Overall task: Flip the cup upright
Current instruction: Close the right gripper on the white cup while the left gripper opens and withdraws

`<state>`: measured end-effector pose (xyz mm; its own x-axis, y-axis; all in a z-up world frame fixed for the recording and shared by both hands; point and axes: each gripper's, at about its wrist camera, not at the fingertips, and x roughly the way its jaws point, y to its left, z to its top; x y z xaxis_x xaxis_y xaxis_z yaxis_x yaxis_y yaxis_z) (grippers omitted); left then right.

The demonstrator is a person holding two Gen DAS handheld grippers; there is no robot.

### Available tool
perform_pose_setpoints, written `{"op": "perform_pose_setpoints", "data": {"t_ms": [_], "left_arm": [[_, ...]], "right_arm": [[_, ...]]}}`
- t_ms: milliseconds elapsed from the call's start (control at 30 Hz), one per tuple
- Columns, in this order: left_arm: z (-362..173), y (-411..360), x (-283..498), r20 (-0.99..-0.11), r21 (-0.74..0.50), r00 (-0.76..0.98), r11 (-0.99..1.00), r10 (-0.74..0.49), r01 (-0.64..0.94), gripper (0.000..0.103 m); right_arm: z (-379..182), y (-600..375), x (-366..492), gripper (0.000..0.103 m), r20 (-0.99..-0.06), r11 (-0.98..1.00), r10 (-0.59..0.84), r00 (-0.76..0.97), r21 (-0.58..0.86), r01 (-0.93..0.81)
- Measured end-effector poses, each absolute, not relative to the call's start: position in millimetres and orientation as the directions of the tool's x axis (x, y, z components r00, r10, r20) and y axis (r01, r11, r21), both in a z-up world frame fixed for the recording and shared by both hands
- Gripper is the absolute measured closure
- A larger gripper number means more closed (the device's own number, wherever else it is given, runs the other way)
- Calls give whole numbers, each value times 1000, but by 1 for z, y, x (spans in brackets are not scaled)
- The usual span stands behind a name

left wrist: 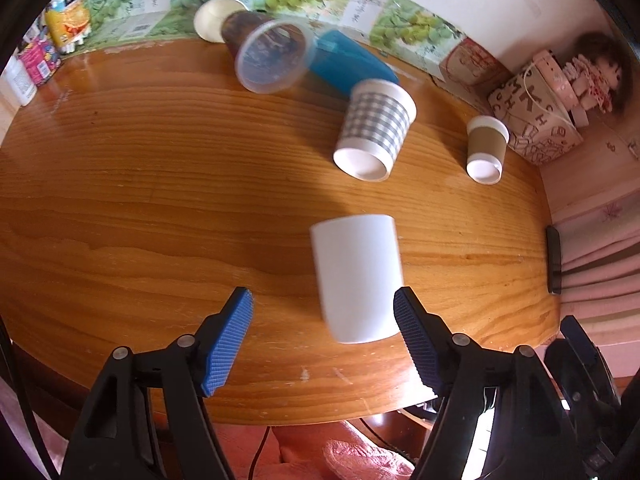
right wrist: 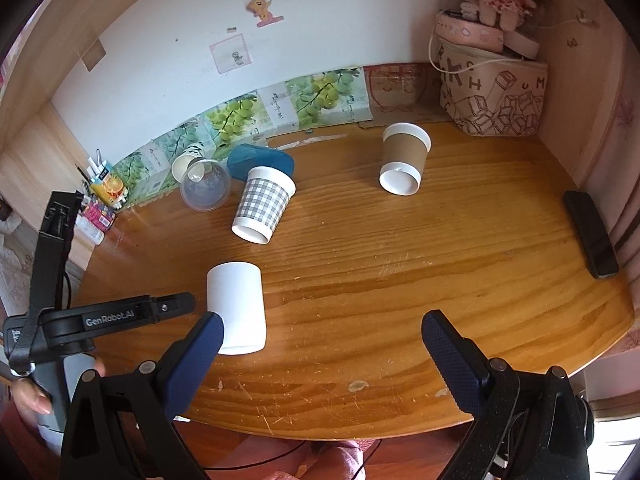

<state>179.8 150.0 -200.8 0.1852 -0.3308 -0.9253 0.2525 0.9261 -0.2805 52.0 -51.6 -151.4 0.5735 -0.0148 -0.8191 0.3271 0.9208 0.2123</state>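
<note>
Plain white cup (left wrist: 357, 278) (slightly blurred) seemingly inverted between parted left gripper (left wrist: 324, 312) fingers

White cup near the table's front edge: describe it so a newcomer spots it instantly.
On the wooden table, ignore the cluster of cups by the grape-print back wall and look nearest the front edge. The white cup lies there on its side, alone, just ahead of the left gripper. It alone is plain white: no check, sleeve or tint.

Black plastic left gripper (left wrist: 322, 336), blue ribbed jaws, silver screws, white GenRobot.AI lettering
</note>
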Motion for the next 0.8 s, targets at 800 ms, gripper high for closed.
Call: {"op": "perform_pose_setpoints", "data": {"t_ms": [800], "left_arm": [[-129, 246, 195, -758, -181, 531, 905, -378, 385, 27]], "right_arm": [[-189, 40, 106, 7, -663, 983, 11, 749, 145, 115]]}}
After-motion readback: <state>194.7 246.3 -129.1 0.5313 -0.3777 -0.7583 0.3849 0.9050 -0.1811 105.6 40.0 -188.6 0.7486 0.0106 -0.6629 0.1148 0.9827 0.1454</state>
